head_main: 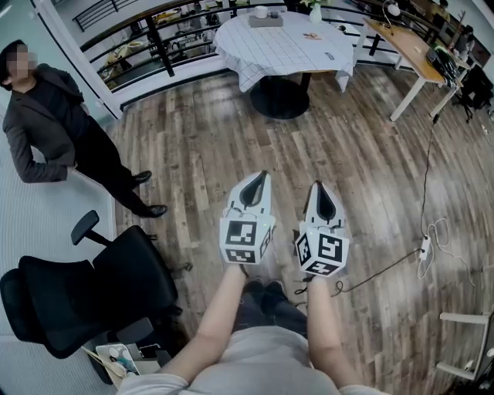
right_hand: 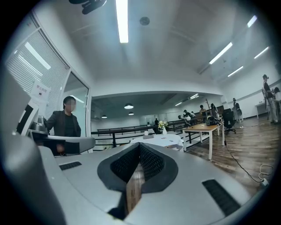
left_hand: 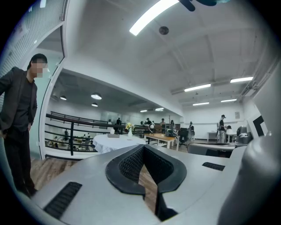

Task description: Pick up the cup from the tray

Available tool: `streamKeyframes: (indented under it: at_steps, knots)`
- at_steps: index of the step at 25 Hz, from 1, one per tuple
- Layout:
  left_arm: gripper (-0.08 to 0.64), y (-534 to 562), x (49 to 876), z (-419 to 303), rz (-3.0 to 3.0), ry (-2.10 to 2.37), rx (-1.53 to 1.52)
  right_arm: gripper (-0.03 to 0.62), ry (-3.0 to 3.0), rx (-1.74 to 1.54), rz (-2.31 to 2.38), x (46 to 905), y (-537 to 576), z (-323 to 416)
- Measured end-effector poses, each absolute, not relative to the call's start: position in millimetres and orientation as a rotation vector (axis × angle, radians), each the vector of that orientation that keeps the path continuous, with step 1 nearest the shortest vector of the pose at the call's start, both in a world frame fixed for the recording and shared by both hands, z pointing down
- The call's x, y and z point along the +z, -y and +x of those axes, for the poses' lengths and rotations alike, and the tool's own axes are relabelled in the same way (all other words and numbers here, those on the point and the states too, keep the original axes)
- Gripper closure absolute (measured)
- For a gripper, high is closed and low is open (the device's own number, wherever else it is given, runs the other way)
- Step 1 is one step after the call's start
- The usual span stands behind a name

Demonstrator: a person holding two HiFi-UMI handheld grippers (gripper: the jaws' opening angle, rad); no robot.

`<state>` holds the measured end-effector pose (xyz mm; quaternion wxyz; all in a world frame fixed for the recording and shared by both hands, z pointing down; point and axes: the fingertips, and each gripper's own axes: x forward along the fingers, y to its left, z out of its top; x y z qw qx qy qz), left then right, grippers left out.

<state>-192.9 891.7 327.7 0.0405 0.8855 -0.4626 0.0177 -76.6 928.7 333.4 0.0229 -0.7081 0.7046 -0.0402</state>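
Head view: left claw (head_main: 260,175), right claw (head_main: 318,185) clenched empty; round table (head_main: 287,52) ahead, perhaps holding tray (head_main: 265,21).

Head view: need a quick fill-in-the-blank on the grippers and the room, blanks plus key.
1. The left gripper and the right gripper both have their jaws ____, with nothing between them.
2. The cloth on the round table ahead is ____.
3. The office chair at the head view's lower left is ____.
4. The floor is laid in ____ planks.

Missing words: shut; white; black; wood.
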Motion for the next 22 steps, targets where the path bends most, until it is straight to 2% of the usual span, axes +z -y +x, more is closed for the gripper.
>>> streamKeyframes:
  at_steps: [22]
  knots:
    - [0.554,-846,331,-149,2.688,1.489,0.062,0.584,-2.169,-0.145,-2.124,336,-881,-6]
